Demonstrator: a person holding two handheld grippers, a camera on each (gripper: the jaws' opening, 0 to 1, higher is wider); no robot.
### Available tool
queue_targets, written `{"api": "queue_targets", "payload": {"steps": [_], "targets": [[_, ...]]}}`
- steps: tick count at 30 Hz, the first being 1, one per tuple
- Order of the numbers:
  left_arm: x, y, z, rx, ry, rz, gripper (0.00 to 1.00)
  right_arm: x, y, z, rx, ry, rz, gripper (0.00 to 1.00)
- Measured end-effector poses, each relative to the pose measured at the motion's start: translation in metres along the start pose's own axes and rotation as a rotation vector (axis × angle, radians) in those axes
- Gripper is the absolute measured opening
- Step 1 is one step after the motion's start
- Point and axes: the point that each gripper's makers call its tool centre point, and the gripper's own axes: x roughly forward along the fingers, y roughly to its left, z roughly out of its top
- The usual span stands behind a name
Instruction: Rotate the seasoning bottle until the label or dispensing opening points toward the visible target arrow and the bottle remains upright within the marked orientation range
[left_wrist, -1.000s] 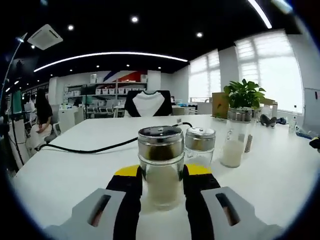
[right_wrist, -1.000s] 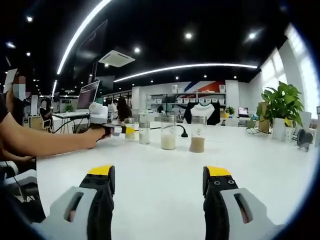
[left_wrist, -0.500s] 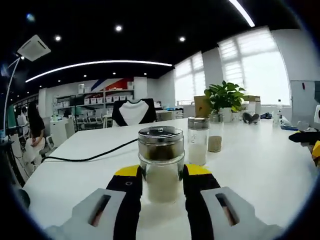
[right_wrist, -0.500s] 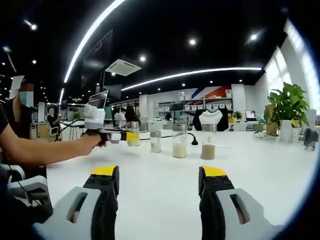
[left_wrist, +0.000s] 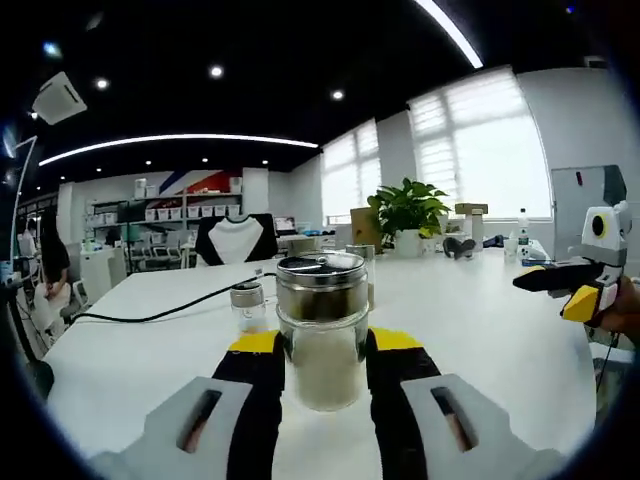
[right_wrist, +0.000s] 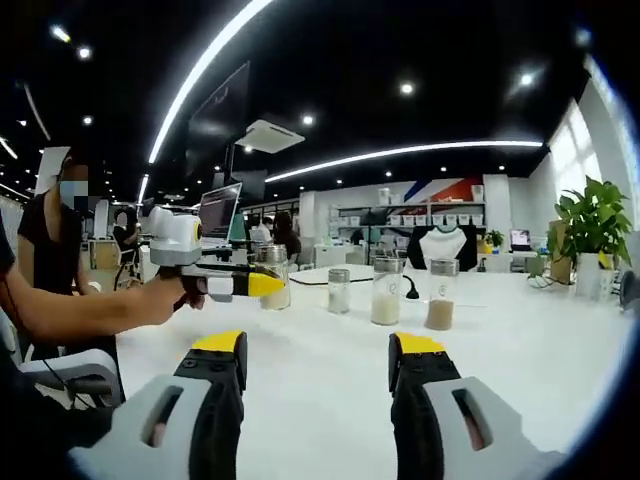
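Left gripper (left_wrist: 322, 345) is pinching the upright bottle (left_wrist: 321, 325) between its jaws, above the white table (left_wrist: 480, 330). Right gripper (right_wrist: 318, 350) is hovering over the table with jaws spread, holding nothing. Three jars (right_wrist: 385, 294) are standing further along the table.

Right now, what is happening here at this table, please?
A person is working with two handheld grippers at a white table. The left gripper is shut on a seasoning bottle with a metal lid, held upright above the table. The right gripper is open and holds nothing. Three more bottles stand in a row farther back.
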Motion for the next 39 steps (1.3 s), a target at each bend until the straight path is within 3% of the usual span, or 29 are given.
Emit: {"api": "queue_targets", "payload": {"steps": [3, 10, 14, 17, 29, 32, 39], "targets": [[-0.01, -0.011, -0.004, -0.036, 0.013, -0.02, 0.33, 0.0, 0.005, 0.002, 0.019, -0.014, 0.02, 0.54], [-0.024, -0.032, -0.013, -0.018, 0.038, -0.029, 0.33, 0.002, 0.014, 0.004, 0.02, -0.019, 0.052, 0.51], [-0.03, -0.049, -0.027, -0.04, 0.079, -0.048, 0.33, 0.004, 0.03, 0.005, -0.009, -0.013, 0.111, 0.41], [-0.035, -0.067, -0.029, -0.079, 0.069, -0.097, 0.33, 0.006, 0.042, 0.005, -0.015, -0.007, 0.162, 0.38], [-0.057, -0.107, -0.032, -0.029, 0.074, -0.135, 0.33, 0.009, 0.062, 0.001, -0.037, 0.019, 0.219, 0.31], [-0.064, -0.116, -0.036, -0.023, 0.079, -0.147, 0.33, 0.012, 0.072, -0.002, 0.002, 0.024, 0.259, 0.3], [-0.068, -0.132, -0.04, 0.005, 0.084, -0.184, 0.34, 0.019, 0.093, -0.007, -0.015, 0.045, 0.303, 0.3]]}}
